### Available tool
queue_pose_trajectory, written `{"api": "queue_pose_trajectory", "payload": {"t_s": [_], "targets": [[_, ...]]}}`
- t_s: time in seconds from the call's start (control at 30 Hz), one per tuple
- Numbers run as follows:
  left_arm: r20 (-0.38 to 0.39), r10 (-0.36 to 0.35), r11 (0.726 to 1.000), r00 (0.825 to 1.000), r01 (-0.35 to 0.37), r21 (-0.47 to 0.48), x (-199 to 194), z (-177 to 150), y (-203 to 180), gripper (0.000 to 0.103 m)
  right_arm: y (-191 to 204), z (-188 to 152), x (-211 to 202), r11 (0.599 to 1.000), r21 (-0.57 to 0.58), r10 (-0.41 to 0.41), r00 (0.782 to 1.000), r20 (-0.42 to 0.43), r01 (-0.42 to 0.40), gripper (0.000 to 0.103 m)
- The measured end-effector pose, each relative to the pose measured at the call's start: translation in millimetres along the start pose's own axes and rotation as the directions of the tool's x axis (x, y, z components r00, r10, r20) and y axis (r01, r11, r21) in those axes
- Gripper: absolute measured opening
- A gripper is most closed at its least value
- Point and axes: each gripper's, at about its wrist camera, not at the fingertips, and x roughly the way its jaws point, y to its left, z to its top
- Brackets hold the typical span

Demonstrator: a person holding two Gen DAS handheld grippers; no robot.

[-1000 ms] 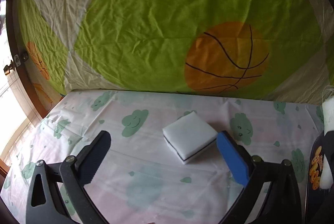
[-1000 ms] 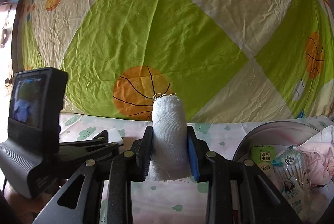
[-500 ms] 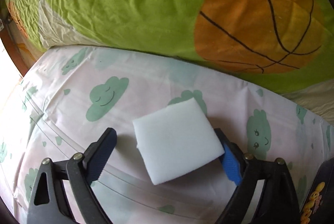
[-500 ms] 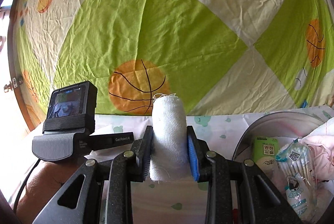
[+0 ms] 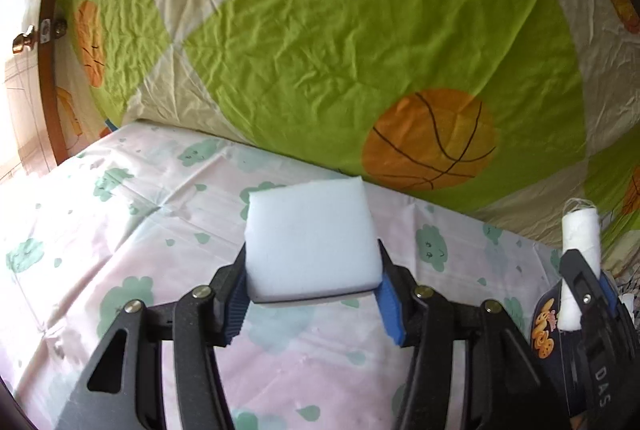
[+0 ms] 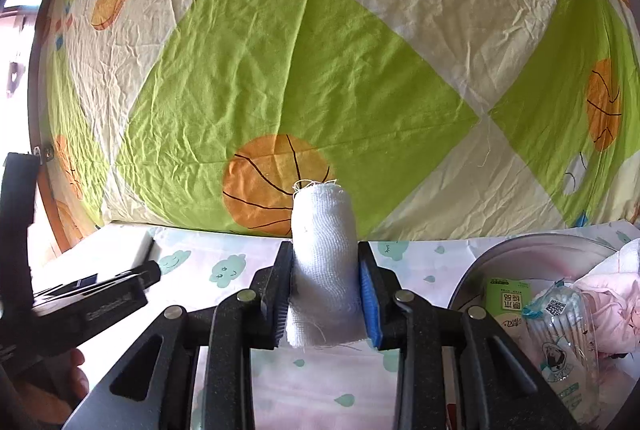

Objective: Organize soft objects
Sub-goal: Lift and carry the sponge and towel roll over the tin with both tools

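My left gripper (image 5: 312,294) is shut on a white sponge (image 5: 310,238) with a dark bottom layer and holds it above the cloud-print tablecloth (image 5: 120,230). My right gripper (image 6: 325,294) is shut on a white gauze roll (image 6: 324,262), held upright. The roll and right gripper also show at the right edge of the left wrist view (image 5: 580,254). The left gripper's body shows at the left of the right wrist view (image 6: 80,306).
A round metal basin (image 6: 520,250) at the right holds a green tissue pack (image 6: 506,302), a bag of cotton swabs (image 6: 560,338) and pink cloth (image 6: 608,306). A snack bag (image 5: 546,326) lies beside the right gripper. A green and cream basketball-print sheet (image 5: 360,29) hangs behind the table.
My left gripper closed on the sponge and lifted it off the tablecloth. My right gripper still holds the gauze roll, nearly still.
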Motion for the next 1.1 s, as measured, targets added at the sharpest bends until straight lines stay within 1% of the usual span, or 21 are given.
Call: {"api": "queue_pose_trajectory", "payload": {"t_s": [0.13, 0.2, 0.27, 0.4, 0.5, 0.57, 0.73, 0.87, 1.0, 1.1], "targets": [[0.128, 0.016, 1.000, 0.992, -0.015, -0.007, -41.6, -13.4, -1.3, 0.054, 5.4, -1.3, -10.0, 1.000, -0.017, 0.009, 1.000, 0.025, -0.008, 0.033], [0.179, 0.039, 0.999, 0.983, -0.040, 0.001, -56.2, -19.1, -2.1, 0.054, 9.2, -2.2, -15.4, 0.999, -0.031, 0.013, 0.999, 0.038, -0.012, 0.033], [0.225, 0.047, 0.998, 0.973, -0.052, 0.018, -65.5, -23.0, -1.6, 0.054, 12.5, -3.1, -21.6, 0.999, -0.043, 0.008, 0.999, 0.053, -0.006, 0.033], [0.279, 0.051, 0.997, 0.959, -0.066, 0.045, -79.8, -30.4, -5.4, 0.054, 14.8, -5.3, -31.1, 0.999, -0.049, -0.001, 0.997, 0.071, 0.004, 0.033], [0.331, 0.071, 0.991, 0.941, -0.105, 0.087, -87.9, -34.7, -13.2, 0.054, 12.3, -6.7, -38.1, 0.999, -0.046, -0.009, 0.997, 0.079, 0.013, 0.033], [0.353, 0.069, 0.988, 0.933, -0.114, 0.108, -92.3, -36.9, -18.6, 0.054, 9.1, -8.1, -41.9, 0.999, -0.039, -0.018, 0.997, 0.076, 0.021, 0.033], [0.387, 0.096, 0.974, 0.917, -0.167, 0.152, -96.3, -43.8, -29.6, 0.054, 4.0, -11.7, -52.5, 0.999, -0.034, -0.023, 0.997, 0.069, 0.026, 0.033], [0.425, 0.105, 0.969, 0.899, -0.189, 0.160, -104.8, -47.2, -34.0, 0.054, 5.6, -15.0, -64.4, 0.998, -0.050, -0.021, 0.996, 0.083, 0.026, 0.033], [0.440, 0.113, 0.968, 0.891, -0.198, 0.151, -110.5, -49.7, -33.5, 0.055, 3.5, -17.5, -73.0, 0.998, -0.052, -0.021, 0.996, 0.083, 0.025, 0.033], [0.447, 0.110, 0.970, 0.888, -0.194, 0.147, -114.2, -51.8, -33.4, 0.055, 0.7, -19.0, -78.6, 0.998, -0.051, -0.028, 0.996, 0.085, 0.032, 0.033]]}}
